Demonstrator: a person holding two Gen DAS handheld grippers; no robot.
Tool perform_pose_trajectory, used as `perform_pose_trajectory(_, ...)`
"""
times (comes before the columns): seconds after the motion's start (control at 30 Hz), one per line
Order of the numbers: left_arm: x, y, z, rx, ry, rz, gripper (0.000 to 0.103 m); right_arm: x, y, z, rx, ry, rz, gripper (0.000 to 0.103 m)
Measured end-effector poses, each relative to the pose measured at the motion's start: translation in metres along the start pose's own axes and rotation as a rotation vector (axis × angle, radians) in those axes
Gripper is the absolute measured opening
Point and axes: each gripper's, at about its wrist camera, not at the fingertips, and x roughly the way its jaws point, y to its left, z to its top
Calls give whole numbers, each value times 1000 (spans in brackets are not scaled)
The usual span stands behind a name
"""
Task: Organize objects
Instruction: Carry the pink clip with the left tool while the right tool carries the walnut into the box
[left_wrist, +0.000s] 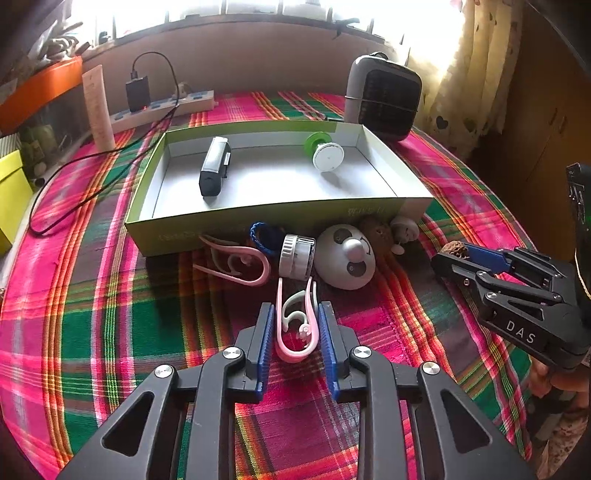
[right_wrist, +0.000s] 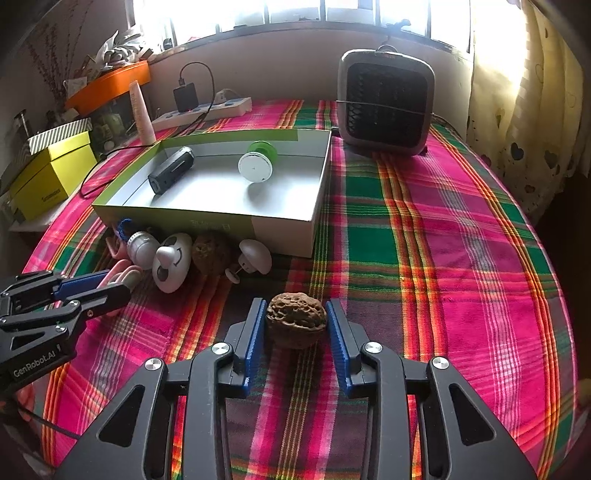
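"DAS" in white on the right gripper (left_wrist: 452, 254) body, "GenRobot.AI" on the left gripper (right_wrist: 110, 282) body; print on the box (left_wrist: 280, 218) front too blurred to read. Pink ear hook (left_wrist: 297, 325) lying lengthwise between the left blue pads, both pads pressed on its sides, jaws nearly closed. Walnut (right_wrist: 296, 319) sitting on the plaid cloth (right_wrist: 424, 258) between the right pads, clamped on both sides, jaws partway closed. Box beyond, holding a black case (left_wrist: 215, 166) and a green-and-white spool (left_wrist: 324, 151).
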Motion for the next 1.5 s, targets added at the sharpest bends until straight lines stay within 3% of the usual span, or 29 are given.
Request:
perform_pose_trajectory(0.83,-22,7,17,7,-65,7,22,-21,18,23,-17,-63,88,34)
perform_pose_trajectory(1.5,-1,42,65,-25,-82,47,22,14,42,74,-39,-59,147,34)
